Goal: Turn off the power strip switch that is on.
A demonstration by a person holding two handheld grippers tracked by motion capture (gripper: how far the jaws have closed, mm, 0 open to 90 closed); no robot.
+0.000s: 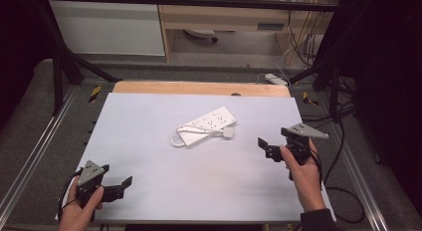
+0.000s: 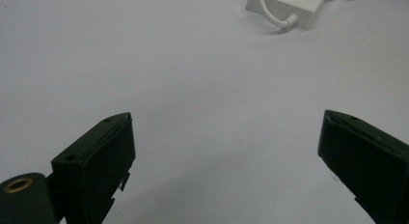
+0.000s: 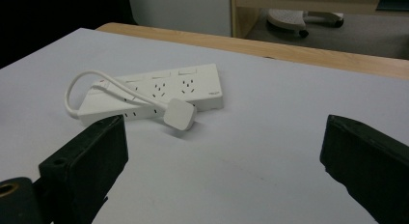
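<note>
1. Now the power strip (image 1: 208, 125) lies flat near the middle of the surface (image 1: 149, 181), a little toward the far edge, with its cord (image 3: 77, 86) looped at one end and its plug (image 3: 179, 114) lying against its near side.
2. Left gripper (image 1: 122, 186) hovers by the near left corner, fingers (image 2: 96, 161) released and spread wide, holding nothing; the strip is well apart from it.
3. Right gripper (image 1: 263, 145) is held near the right edge, fingers (image 3: 87, 166) likewise released and empty, aimed at the strip and plug.
4. My judgement: this is the approach step, nothing grasped yet.
5. Next, the right gripper likely has to close in on the plug, set one finger on each side and clench, while the left comes across to steady the strip's body.
6. Risk: the loose plug may slide when touched.
</note>
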